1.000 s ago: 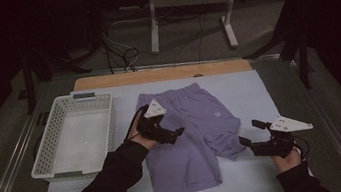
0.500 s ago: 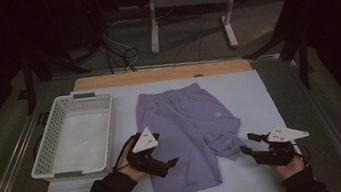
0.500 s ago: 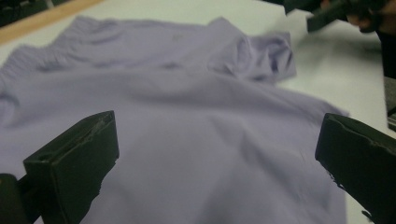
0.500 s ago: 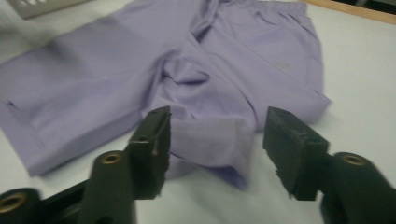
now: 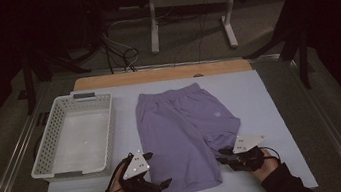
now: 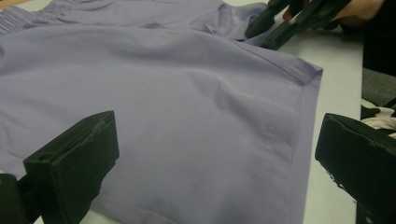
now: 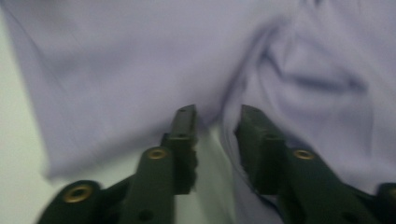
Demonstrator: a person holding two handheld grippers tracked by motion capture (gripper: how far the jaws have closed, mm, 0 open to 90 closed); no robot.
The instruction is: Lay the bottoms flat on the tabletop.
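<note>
A pair of lavender shorts (image 5: 184, 134) lies flat on the light blue table (image 5: 272, 112), waistband toward 12 o'clock and leg hems toward 6 o'clock, with a white plastic basket (image 5: 76, 137) just beside it at 9 o'clock. Half a second ago the left hand-held gripper (image 5: 159, 169) sat a little higher along the left leg; it has since dropped to the lower left corner of that leg, its jaws spread wide and straddling the hem, as the left gripper view shows with cloth lying between the two black pads and nothing pinched. The right hand-held gripper (image 5: 223, 155) has moved inward from the bare table at 4 o'clock and now meets the hem of the right leg; in the right gripper view its jaws stand narrowly apart with a fold of the fabric edge between them, not yet clamped. The shorts themselves have kept their place.
</note>
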